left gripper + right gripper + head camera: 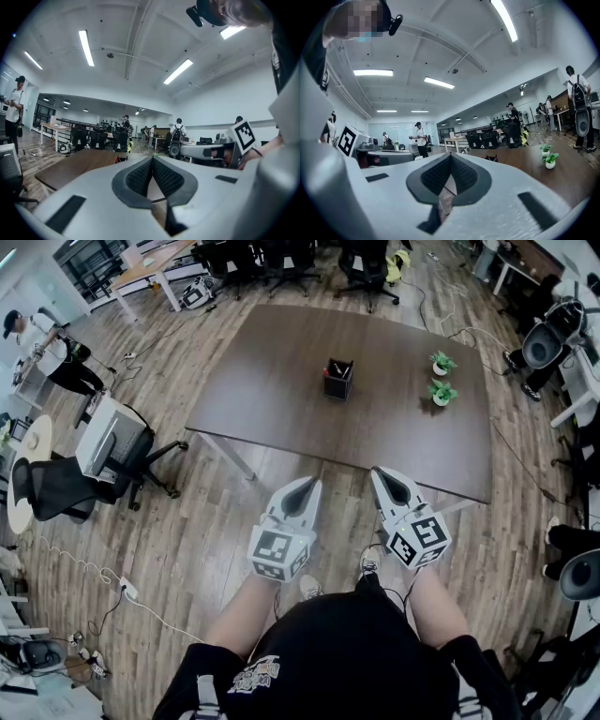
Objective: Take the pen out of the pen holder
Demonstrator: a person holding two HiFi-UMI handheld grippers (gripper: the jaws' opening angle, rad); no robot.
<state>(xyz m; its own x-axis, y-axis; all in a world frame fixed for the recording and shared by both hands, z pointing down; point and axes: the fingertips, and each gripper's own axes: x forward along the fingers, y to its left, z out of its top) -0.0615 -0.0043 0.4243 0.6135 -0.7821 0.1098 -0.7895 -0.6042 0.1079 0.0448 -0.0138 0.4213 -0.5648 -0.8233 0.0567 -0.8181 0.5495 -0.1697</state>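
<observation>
Head view has both my tongs held out level in front of me over the wood floor, on the near side of the dark table (272, 409). My left tongs (305, 487) are pressed together with nothing between the pads. My right tongs (385, 478) are the same. Each gripper view shows the dark ribbed pads meeting at the tips.

The pen holder (337, 381) stands upright around the middle of the table, well apart from both tongs, and the pen (341, 365) sticks up out of it. To its right, toward the table's right edge, stand two small potted plants (442, 378), one just nearer than the other. An office chair (111, 448) sits on the floor to the left of the table.
</observation>
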